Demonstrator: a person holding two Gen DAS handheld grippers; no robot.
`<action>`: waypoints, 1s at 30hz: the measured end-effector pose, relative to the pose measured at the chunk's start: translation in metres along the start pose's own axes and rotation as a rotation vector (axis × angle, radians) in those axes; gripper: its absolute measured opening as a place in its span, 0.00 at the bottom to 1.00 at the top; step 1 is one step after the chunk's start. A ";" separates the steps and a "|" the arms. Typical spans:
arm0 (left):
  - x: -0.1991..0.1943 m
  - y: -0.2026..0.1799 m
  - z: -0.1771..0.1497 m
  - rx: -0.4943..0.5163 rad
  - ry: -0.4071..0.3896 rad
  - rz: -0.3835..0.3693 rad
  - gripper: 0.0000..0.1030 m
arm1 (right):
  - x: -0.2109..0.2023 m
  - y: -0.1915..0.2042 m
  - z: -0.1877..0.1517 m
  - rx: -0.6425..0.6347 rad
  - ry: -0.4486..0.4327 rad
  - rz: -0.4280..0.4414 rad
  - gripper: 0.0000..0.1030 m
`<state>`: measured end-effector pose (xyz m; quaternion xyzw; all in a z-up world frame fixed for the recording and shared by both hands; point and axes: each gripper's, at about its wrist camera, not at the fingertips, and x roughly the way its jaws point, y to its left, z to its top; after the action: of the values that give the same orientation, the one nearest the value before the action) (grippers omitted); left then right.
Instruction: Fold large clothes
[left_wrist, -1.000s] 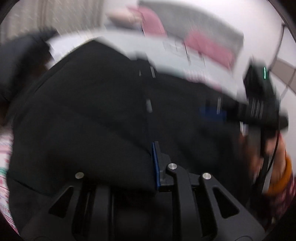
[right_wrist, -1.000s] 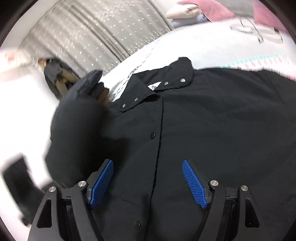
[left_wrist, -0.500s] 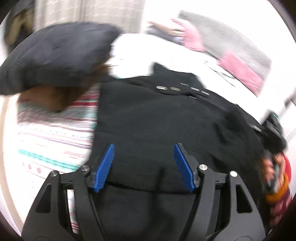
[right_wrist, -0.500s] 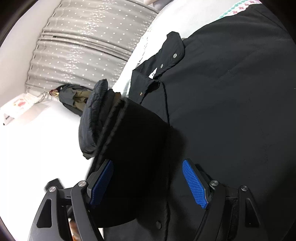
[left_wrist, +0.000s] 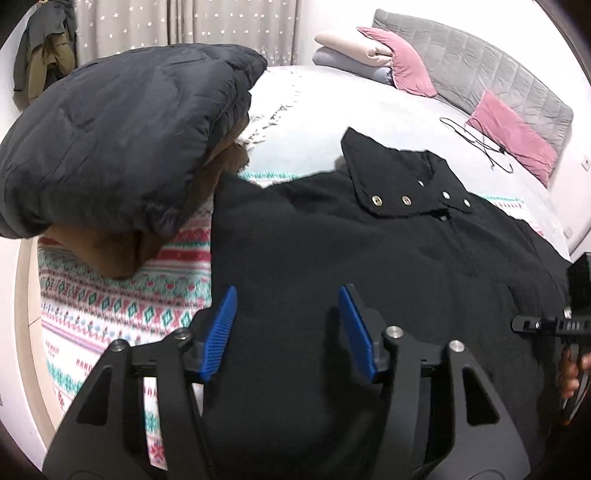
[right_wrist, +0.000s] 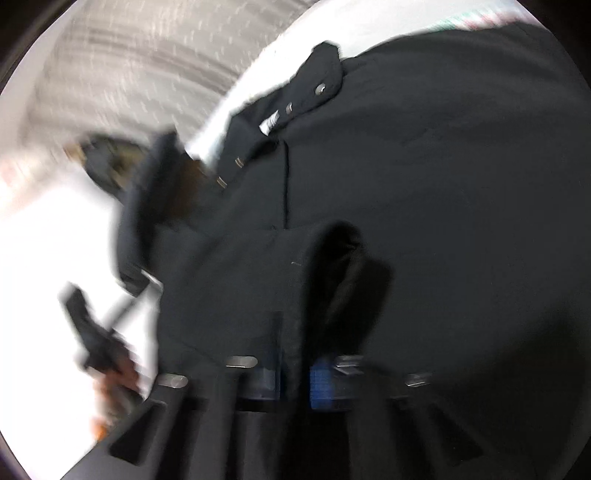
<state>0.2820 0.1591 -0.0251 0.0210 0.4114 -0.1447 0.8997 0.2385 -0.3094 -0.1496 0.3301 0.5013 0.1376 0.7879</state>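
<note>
- Since half a second ago, our right claw (right_wrist: 291, 380) has pinched its blue pads together on a fold of the black coat (left_wrist: 369, 266); before, they stood wide apart.
- Our left claw (left_wrist: 288, 328) has stayed spread wide with nothing between its blue pads, and it hangs over the near part of the coat.
- We see the black coat lying flat on the bed (left_wrist: 332, 110), on top of a striped blanket (left_wrist: 110, 306) with red and green shapes.
- Its collar (left_wrist: 391, 184), with shiny snaps, points to the far side.
- In the right wrist view the picture is blurry, but a sleeve (right_wrist: 332, 280) of the coat comes up to the pinched pads.
- A puffy dark jacket (left_wrist: 122, 136) sits on the left, on top of a brown piece of clothing (left_wrist: 207, 184), just beside the coat.
- Two pink pillows (left_wrist: 513, 136) lean on the grey headboard (left_wrist: 480, 70) on the far right.
- A black cord (left_wrist: 476, 140) lies on the bed near them.
</note>
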 end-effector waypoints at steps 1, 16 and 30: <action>0.001 -0.001 0.003 0.001 -0.022 -0.002 0.56 | -0.002 0.017 0.006 -0.078 -0.027 -0.071 0.07; 0.086 -0.002 0.006 0.049 0.022 0.198 0.57 | 0.030 0.020 0.084 -0.285 -0.107 -0.442 0.32; 0.056 -0.036 -0.028 0.051 0.037 0.101 0.79 | 0.010 0.036 0.034 -0.340 -0.184 -0.500 0.59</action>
<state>0.2865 0.1151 -0.0823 0.0671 0.4227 -0.1092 0.8971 0.2768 -0.2897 -0.1233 0.0712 0.4635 -0.0091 0.8832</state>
